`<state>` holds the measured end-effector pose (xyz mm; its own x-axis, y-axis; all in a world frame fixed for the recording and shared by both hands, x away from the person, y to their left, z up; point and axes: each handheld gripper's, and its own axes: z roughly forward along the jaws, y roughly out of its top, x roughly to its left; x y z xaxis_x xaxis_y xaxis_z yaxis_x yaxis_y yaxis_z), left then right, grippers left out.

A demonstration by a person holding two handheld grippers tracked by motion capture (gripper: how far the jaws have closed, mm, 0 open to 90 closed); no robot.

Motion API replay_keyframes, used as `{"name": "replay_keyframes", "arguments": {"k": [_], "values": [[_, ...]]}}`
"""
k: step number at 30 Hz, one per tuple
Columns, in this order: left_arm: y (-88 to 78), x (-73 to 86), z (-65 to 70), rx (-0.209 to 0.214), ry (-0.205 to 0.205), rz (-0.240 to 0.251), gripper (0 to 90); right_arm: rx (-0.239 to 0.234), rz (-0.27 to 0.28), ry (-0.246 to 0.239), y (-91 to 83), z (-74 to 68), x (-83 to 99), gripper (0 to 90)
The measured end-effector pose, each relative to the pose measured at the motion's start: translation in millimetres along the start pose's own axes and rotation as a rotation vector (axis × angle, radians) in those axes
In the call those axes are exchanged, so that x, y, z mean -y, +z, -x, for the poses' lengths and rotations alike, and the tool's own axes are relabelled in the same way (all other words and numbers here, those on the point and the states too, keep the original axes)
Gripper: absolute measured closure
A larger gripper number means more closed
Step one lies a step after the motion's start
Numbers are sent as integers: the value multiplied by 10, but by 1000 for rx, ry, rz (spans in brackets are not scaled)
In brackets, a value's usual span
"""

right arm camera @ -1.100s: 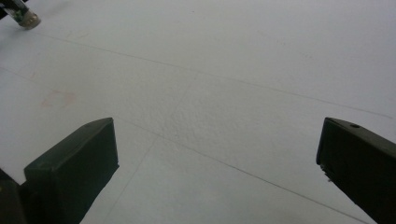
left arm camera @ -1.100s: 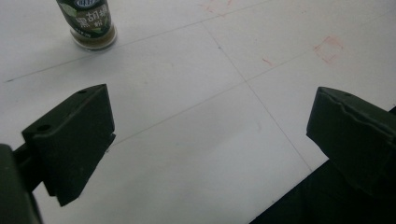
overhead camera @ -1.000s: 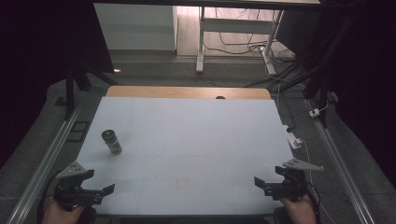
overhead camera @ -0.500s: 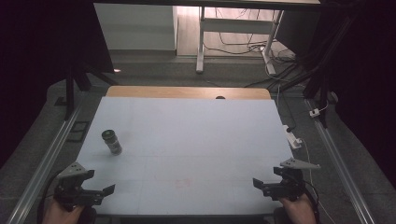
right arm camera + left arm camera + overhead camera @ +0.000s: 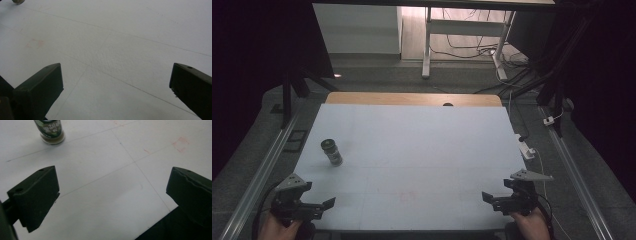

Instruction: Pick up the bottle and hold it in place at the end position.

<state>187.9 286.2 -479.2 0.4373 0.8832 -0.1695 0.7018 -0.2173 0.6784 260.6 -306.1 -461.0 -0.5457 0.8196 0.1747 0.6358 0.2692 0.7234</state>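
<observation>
Standing upright on the left part of the white worktop (image 5: 422, 150), the small spice jar (image 5: 331, 152) is the landmark: the left claw (image 5: 323, 205) hovers near the worktop's front edge just below the jar, jaws spread wide and empty. The right claw (image 5: 490, 198), well apart from the jar at the front right corner, has drifted slightly back toward the person over the last second, jaws likewise spread. Judging by this, no reach for the jar has begun.

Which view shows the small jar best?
The high view: the small dark-capped cylindrical jar stands whole on the white table. The left gripper view crops it to its lower part; the right gripper view catches an edge.
</observation>
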Motion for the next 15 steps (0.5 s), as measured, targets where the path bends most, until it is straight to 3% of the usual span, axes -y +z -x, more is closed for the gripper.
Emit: {"name": "replay_keyframes", "arguments": {"k": [7,15], "values": [[-18,-20,-13,-8,11,26,0,-3,-17,-17,17,-13,-5,0],[4,-40,-51,25,25,50,0,-4,-19,-13,18,-12,-5,0]]}}
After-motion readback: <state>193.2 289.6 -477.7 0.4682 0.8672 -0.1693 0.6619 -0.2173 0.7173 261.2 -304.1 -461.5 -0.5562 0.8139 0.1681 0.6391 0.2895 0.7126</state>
